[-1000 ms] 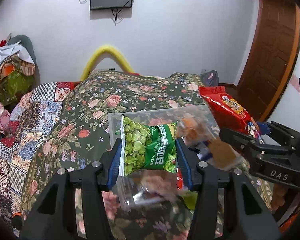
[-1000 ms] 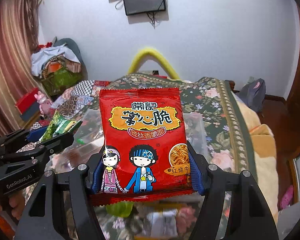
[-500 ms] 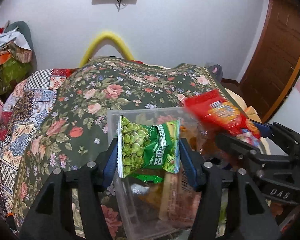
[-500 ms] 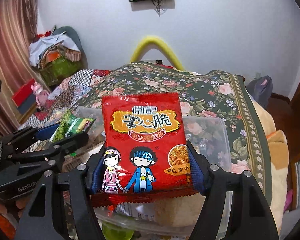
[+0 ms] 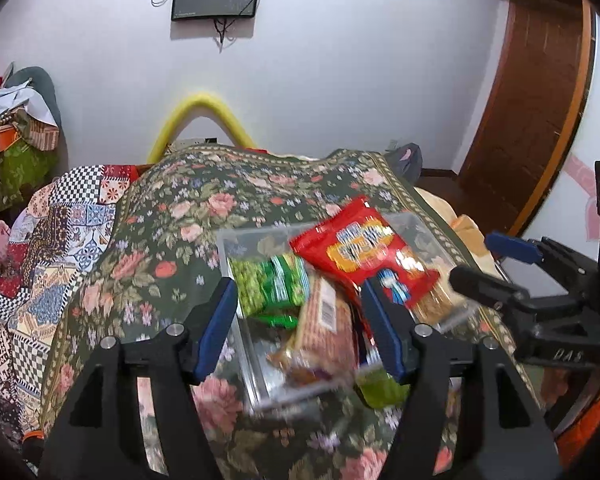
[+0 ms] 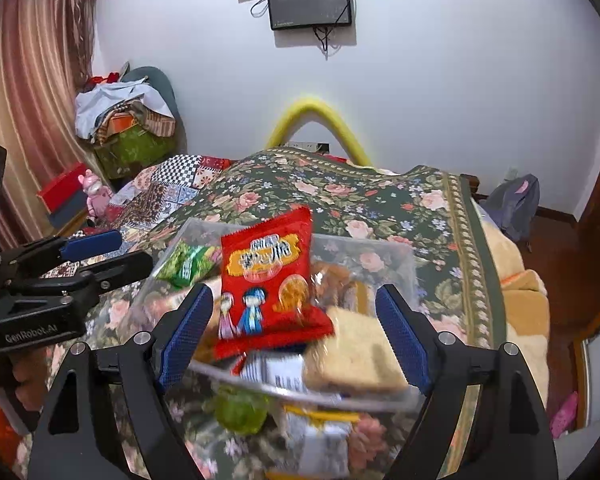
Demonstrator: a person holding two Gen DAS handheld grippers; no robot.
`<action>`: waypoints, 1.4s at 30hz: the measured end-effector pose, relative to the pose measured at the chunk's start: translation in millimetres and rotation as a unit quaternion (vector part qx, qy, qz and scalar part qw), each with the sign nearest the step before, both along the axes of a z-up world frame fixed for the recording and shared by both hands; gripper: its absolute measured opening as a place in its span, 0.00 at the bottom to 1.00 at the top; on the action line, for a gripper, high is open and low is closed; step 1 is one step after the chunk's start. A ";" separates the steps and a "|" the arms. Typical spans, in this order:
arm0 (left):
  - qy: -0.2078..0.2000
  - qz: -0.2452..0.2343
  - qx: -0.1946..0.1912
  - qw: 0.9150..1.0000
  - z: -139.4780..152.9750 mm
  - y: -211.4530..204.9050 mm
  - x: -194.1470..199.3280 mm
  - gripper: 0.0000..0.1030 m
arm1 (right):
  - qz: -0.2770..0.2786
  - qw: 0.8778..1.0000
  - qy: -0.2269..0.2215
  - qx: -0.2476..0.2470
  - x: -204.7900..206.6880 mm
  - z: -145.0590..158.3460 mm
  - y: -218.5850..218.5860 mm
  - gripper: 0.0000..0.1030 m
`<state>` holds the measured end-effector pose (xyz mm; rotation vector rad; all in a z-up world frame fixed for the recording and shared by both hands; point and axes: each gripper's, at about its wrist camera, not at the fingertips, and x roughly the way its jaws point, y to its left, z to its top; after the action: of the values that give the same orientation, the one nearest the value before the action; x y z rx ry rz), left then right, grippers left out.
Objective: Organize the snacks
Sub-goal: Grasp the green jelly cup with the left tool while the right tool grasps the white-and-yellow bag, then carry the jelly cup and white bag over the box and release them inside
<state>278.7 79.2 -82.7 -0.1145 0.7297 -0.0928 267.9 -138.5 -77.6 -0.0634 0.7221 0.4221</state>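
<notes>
Blue-padded and spread wide, your left gripper [image 5: 300, 320] hangs over the near left corner of the clear plastic bin [image 5: 236, 240], holding nothing, its fingers angled forward and down toward the bed. Just past its left pad lies the green pea packet [image 5: 270, 288] inside the bin, long axis running left to right, blurred. Beside it a tan biscuit pack [image 5: 320, 328] leans on end, its barcode end uppermost. Next comes the red noodle snack bag [image 6: 270, 280], loose above the other packs with no pad touching it; in the right wrist view its long axis runs away from you, top edge toward the far wall and tilted a little right, cartoon figures at the near end. Your right gripper [image 6: 296, 332] is likewise spread wide and empty, straddling the bin's near rim. A pale square cracker pack [image 6: 356, 356] sits by its right pad. Below the rim, on the floral bedspread [image 6: 380, 200], lie a green object [image 6: 240, 408], too blurred to name, and a white-and-yellow packet [image 6: 324, 436]. A yellow foam arch [image 6: 316, 120] stands at the bed's far end.
</notes>
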 end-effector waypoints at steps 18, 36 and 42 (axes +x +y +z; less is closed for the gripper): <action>0.070 -0.038 -0.004 0.997 -72.4 -36.2 -53.2 0.65 | -0.027 0.993 0.114 -0.014 -23.7 -91.6 -40.1 0.77; 0.119 -0.054 -0.031 0.991 -116.5 -83.4 -0.2 0.63 | -0.010 0.992 0.121 -0.020 -30.0 -106.9 -42.0 0.45; 0.118 -0.058 -0.037 0.991 -123.2 -89.4 8.0 0.47 | -0.022 0.992 0.121 -0.009 -34.5 -103.4 -57.4 0.45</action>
<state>286.7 -10.2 -205.9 -0.1563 0.9688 -0.2211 233.4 -195.9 -181.0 -0.0125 0.9651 0.3843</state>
